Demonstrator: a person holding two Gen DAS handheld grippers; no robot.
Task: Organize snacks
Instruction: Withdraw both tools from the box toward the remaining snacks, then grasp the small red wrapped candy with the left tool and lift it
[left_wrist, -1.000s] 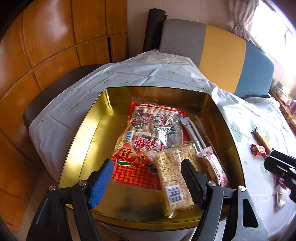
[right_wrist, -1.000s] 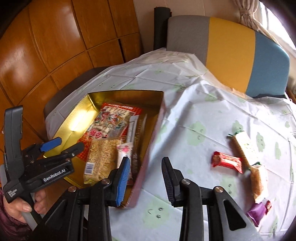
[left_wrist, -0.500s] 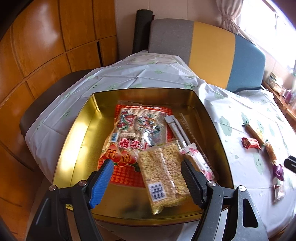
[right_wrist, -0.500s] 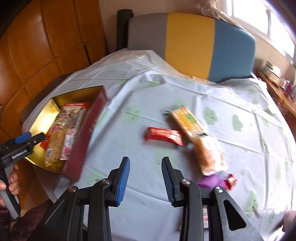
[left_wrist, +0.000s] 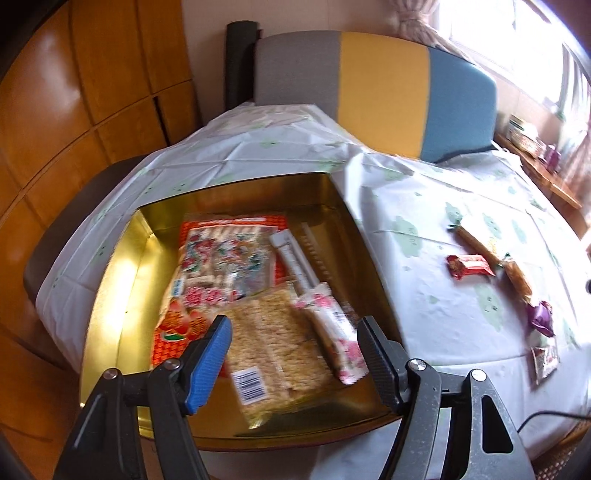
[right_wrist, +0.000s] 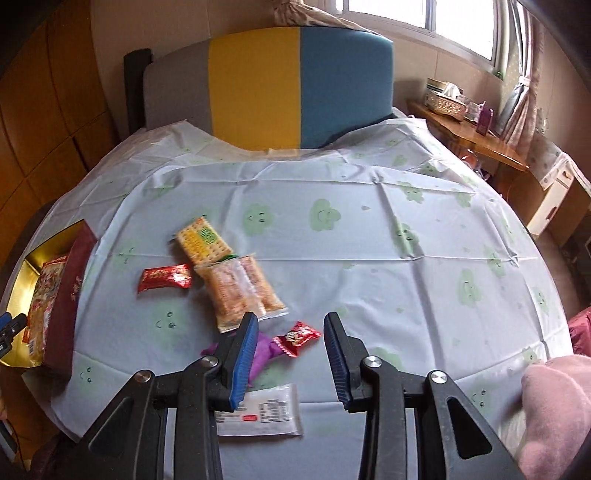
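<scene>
The round tabletop (right_wrist: 369, 280), draped in a pale cloth printed with green smiling clouds, is carrying everything. A gold-lined metal tin with a dark red outer wall (left_wrist: 114, 295) is sitting at its left edge. Inside it, a large red-and-white printed snack bag (left_wrist: 218, 266) is lying flat, with a clear pack of puffed rice cake (left_wrist: 273, 343) overlapping its near end and a slim pink-flowered wrapper (left_wrist: 332, 328) just beside that, toward the tin's right wall.

I am holding my left gripper (left_wrist: 293, 354) over the tin's near edge; its jaws have just been closing a little but are standing wide apart, pressing on nothing, with the rice cake pack lying below them.

Out toward the middle of the tabletop, a clear pack of orange biscuits (right_wrist: 240, 291) is touching a yellow cracker pack with a green label (right_wrist: 199, 242), and a long red foil bar (right_wrist: 164, 277) is lying just beside them.

Near the front edge, a white flat sachet (right_wrist: 266, 410) is lying under my right gripper (right_wrist: 290, 354), whose jaws are parted and empty, hovering above a small red sweet wrapper (right_wrist: 295, 338) and a purple wrapper (right_wrist: 262, 350).
</scene>
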